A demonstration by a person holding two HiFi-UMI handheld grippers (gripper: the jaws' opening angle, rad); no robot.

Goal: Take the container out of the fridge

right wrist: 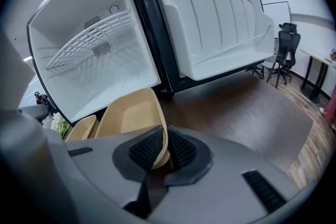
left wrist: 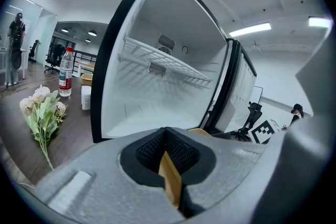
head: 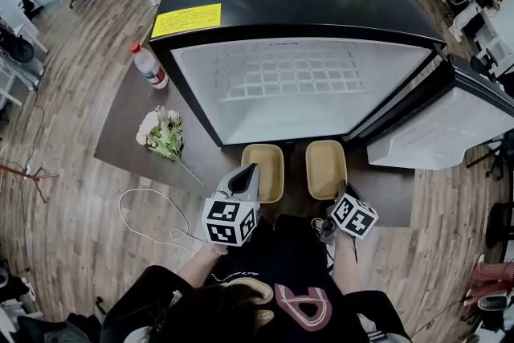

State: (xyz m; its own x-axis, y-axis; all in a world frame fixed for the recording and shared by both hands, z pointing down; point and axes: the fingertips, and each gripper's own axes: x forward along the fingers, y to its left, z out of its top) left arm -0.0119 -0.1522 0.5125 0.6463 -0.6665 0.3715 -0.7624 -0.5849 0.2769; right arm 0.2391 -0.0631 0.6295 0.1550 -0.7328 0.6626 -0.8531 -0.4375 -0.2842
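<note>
**Both containers clear of the fridge, each pinched by its rim**

Head view: the fridge (head: 305, 84) stands open and bare on the desk (head: 120, 136). Two tan containers sit just outside it at the desk's near edge. The left gripper (head: 246, 174) has the left container (head: 267, 169), and the right gripper (head: 338, 195) has the right container (head: 325, 166). The job looks nearly done.

Left gripper view: the jaws are closed tight on the thin rim, likely because it is the only handhold such a shallow dish offers.

Right gripper view: the jaws are clamped on the near rim, angled down as if to set the dish on the desk.
</note>
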